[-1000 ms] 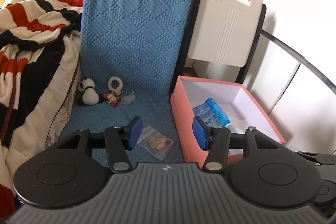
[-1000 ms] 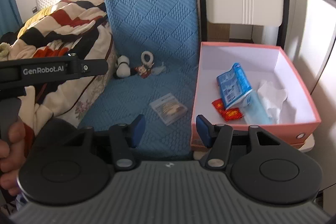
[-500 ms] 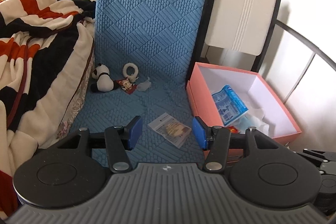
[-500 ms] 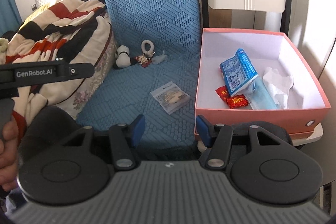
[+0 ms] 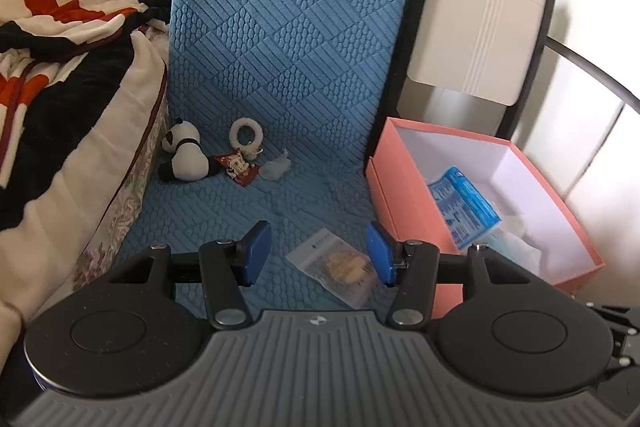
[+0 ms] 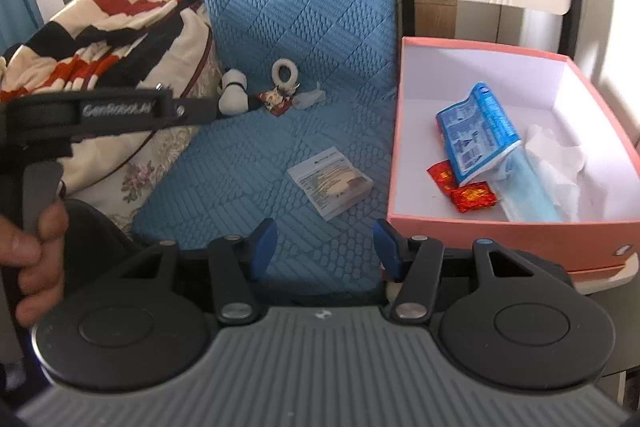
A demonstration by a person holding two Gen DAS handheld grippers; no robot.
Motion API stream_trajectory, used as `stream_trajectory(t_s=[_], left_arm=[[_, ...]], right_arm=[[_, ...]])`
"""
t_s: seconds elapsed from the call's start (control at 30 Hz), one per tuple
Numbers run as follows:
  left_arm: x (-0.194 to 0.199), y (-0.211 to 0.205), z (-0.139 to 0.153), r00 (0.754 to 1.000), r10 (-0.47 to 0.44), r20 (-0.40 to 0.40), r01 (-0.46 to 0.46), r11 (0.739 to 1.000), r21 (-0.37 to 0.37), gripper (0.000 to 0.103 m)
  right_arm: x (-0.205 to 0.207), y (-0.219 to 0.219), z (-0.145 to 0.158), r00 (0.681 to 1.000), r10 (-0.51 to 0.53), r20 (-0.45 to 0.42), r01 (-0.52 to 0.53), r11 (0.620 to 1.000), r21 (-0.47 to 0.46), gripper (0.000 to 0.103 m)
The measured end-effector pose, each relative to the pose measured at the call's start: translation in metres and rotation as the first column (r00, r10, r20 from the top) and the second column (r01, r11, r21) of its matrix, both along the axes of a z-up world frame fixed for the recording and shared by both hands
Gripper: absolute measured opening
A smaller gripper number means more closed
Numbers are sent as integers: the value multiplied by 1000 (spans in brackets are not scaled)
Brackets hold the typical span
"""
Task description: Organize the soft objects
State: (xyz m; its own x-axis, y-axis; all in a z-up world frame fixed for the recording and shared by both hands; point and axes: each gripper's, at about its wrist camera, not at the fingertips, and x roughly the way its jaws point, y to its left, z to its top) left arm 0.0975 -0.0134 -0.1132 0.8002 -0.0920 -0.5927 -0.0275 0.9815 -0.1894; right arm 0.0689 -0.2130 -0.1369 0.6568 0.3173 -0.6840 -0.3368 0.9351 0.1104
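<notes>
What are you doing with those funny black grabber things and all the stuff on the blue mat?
A person is tidying soft things into the pink box. The left tool is open and empty, poised over a clear packet lying on the blue mat. The right tool is open and empty too. A toy panda and a white ring wait farther back. The box already holds a blue pack, red wrappers and tissue.

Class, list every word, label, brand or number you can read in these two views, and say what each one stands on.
"GenRobot.AI": blurred, on the black body of the left gripper.
Blue packet in the pink box: print too small to read.
Clear sachet on the blue mat: print too small.
Red wrappers: unreadable.
</notes>
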Motion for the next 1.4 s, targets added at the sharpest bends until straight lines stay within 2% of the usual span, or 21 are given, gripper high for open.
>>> stream_trajectory(t_s=[0.17, 0.4, 0.63, 0.77, 0.9, 1.07, 1.17, 1.4], left_arm=[[21, 12, -16, 1000, 5, 7, -5, 1000, 7, 59], [47, 26, -37, 1000, 21, 13, -21, 999, -32, 59], [70, 40, -51, 999, 44, 8, -43, 998, -36, 59], [83, 45, -59, 998, 55, -13, -56, 998, -35, 59], [94, 52, -68, 998, 52, -43, -55, 996, -70, 59], [108, 55, -75, 997, 57, -53, -60, 996, -62, 59], [118, 61, -80, 996, 58, -72, -65, 993, -95, 59], [142, 68, -100, 991, 84, -106, -92, 993, -78, 59]], right_arm=[[15, 14, -14, 1000, 22, -7, -22, 1000, -15, 56], [34, 35, -32, 999, 39, -18, -40, 997, -62, 56], [45, 56, -51, 998, 54, -37, -56, 996, -64, 56], [53, 70, -62, 998, 56, -29, -58, 996, -74, 56], [63, 79, -69, 999, 45, -23, -47, 996, -70, 56], [74, 86, -76, 998, 57, -16, -58, 995, -77, 56], [82, 90, -77, 998, 59, 4, -58, 996, -70, 56], [108, 98, -85, 998, 51, 25, -50, 996, -67, 56]])
